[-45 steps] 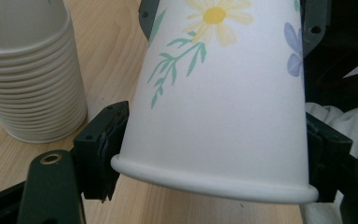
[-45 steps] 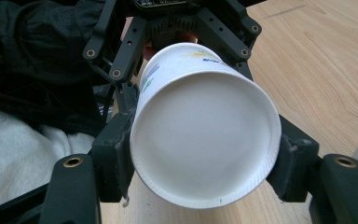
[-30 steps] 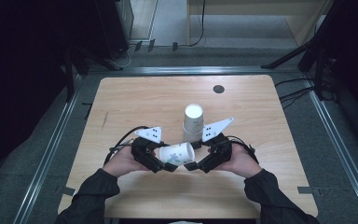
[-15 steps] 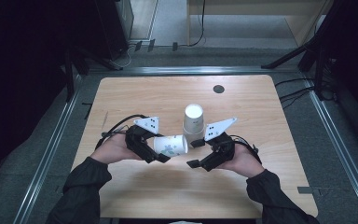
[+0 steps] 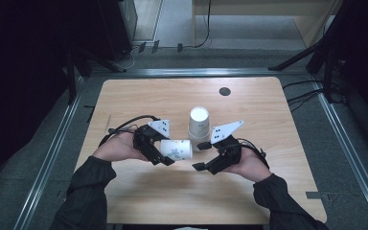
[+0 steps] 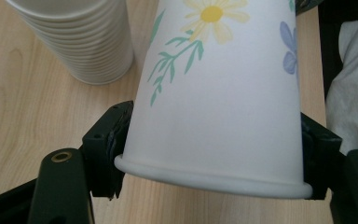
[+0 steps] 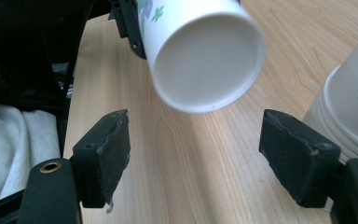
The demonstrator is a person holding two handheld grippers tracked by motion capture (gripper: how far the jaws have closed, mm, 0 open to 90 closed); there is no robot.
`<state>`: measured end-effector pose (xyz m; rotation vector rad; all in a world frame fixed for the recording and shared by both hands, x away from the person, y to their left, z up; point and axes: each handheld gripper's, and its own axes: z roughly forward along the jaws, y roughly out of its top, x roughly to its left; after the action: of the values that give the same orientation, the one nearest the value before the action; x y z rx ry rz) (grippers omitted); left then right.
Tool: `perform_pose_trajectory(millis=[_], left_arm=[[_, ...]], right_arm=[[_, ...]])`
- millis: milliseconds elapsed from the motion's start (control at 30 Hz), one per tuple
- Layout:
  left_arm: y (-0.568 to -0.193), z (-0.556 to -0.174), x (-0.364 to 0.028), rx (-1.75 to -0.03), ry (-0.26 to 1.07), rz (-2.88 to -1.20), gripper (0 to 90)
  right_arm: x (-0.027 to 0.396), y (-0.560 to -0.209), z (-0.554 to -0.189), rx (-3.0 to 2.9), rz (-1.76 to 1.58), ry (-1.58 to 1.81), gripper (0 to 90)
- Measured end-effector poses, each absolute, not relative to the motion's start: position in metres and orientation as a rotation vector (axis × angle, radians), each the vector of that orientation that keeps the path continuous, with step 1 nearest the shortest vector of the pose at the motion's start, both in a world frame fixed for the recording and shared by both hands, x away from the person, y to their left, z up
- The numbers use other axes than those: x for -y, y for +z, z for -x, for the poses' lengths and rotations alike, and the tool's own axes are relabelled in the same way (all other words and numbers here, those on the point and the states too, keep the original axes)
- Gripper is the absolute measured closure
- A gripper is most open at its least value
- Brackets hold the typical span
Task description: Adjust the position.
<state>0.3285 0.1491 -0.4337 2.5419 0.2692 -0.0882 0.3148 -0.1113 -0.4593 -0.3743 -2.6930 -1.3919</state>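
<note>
Cup point(image 5: 176, 149) now pulled clear of the right gripper point(image 5: 202, 155) and carried sideways off the desk point(image 5: 268, 110), clamped near its rim in the left gripper point(image 5: 165, 153) jaws. Right jaws empty, standing wide, facing the cup's base. Separated from the stack point(image 5: 199, 125) just behind; ready for placing.

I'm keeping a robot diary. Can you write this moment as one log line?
left gripper: shut on flowered cup | right gripper: open | stack of cups: upright on table
</note>
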Motion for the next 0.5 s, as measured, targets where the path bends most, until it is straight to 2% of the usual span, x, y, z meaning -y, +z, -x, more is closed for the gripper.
perform_pose_trajectory(millis=[500], left_arm=[[-0.456, -0.322, -0.116, -0.19, -0.211, -2.641, 26.9]], right_arm=[[0.097, -0.471, -0.311, 2.72, 0.313, -1.312, 26.2]])
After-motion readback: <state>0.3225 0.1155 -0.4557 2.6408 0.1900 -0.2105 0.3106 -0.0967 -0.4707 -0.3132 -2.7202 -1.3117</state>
